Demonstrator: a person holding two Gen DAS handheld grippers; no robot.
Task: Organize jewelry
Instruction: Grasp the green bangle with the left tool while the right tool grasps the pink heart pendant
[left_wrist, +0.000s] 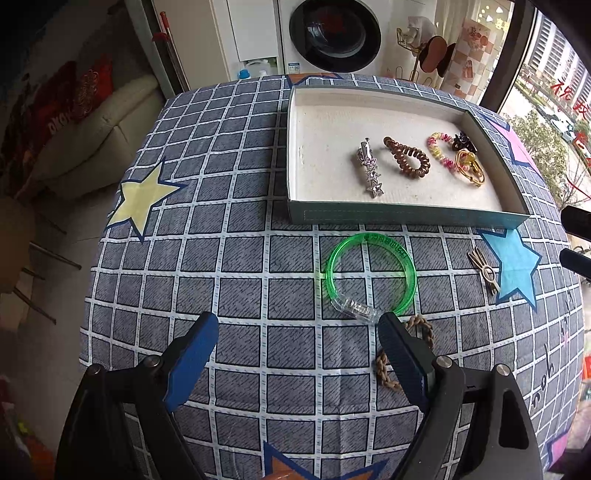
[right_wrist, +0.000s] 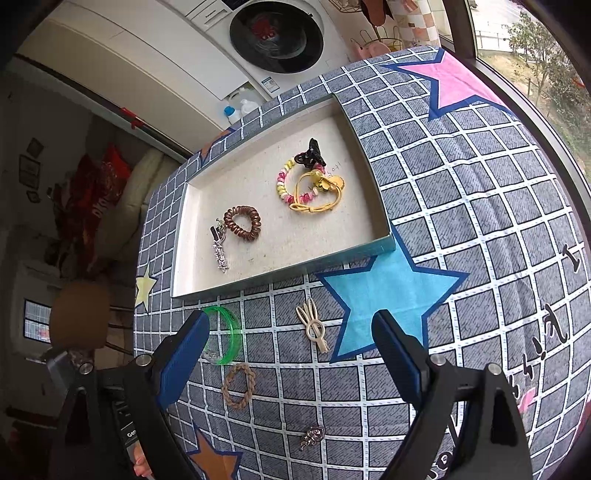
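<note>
A shallow tray (left_wrist: 406, 216) (right_wrist: 280, 273) holds a star hair clip (left_wrist: 370, 171) (right_wrist: 219, 251), a brown coil tie (left_wrist: 408, 157) (right_wrist: 242, 223), a beaded bracelet (left_wrist: 439, 147) (right_wrist: 282, 186), a yellow tie (left_wrist: 469, 168) (right_wrist: 321, 195) and a black claw clip (left_wrist: 465, 140) (right_wrist: 312, 151). On the cloth lie a green bangle (left_wrist: 369, 277) (right_wrist: 229, 332), a braided tan tie (left_wrist: 421, 328) (right_wrist: 238, 386), a beige rabbit clip (left_wrist: 484, 269) (right_wrist: 314, 325) and a small metal brooch (right_wrist: 312, 437). My left gripper (left_wrist: 297, 339) is open and empty just before the bangle. My right gripper (right_wrist: 291, 339) is open and empty above the rabbit clip.
The table wears a grey checked cloth with stars (left_wrist: 147, 195) (right_wrist: 391, 295). A washing machine (left_wrist: 332, 33) (right_wrist: 277, 33) stands behind it, a sofa (left_wrist: 92, 129) to the left, a window (left_wrist: 554, 110) to the right.
</note>
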